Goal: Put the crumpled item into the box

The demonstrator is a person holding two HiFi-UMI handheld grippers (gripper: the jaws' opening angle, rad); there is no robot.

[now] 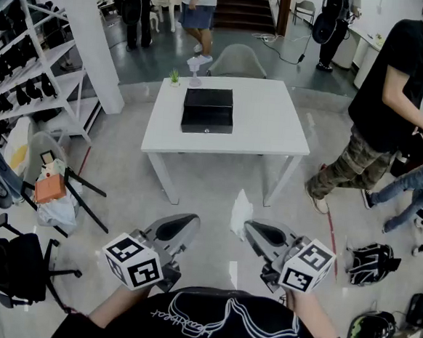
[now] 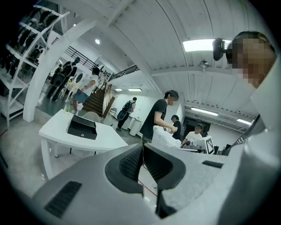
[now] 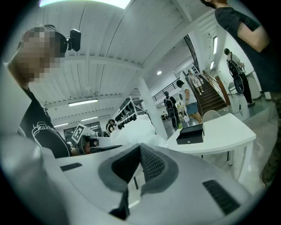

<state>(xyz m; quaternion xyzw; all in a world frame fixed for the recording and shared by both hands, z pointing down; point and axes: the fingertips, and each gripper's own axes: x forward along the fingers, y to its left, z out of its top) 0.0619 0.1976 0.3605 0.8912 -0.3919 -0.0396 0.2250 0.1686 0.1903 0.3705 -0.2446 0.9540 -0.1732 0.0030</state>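
A black box (image 1: 208, 110) lies shut on the white table (image 1: 266, 125), a few steps ahead of me. My right gripper (image 1: 249, 227) is held low and near me, shut on a white crumpled item (image 1: 241, 212) that sticks up from its tips. The same crumpled item (image 3: 136, 129) bulges just beyond the jaws in the right gripper view, with the box (image 3: 190, 134) far behind. To the left, my left gripper (image 1: 193, 220) is shut with nothing in it. In the left gripper view its pads (image 2: 131, 160) meet, and the box (image 2: 82, 127) and crumpled item (image 2: 169, 138) show beyond.
A person (image 1: 380, 105) walks past the table's right side. A grey chair (image 1: 237, 61) stands behind the table, and a small plant (image 1: 175, 76) sits on its far edge. Office chairs (image 1: 15, 258) and a white rack (image 1: 30, 63) are at left. Bags (image 1: 372, 263) lie on the floor at right.
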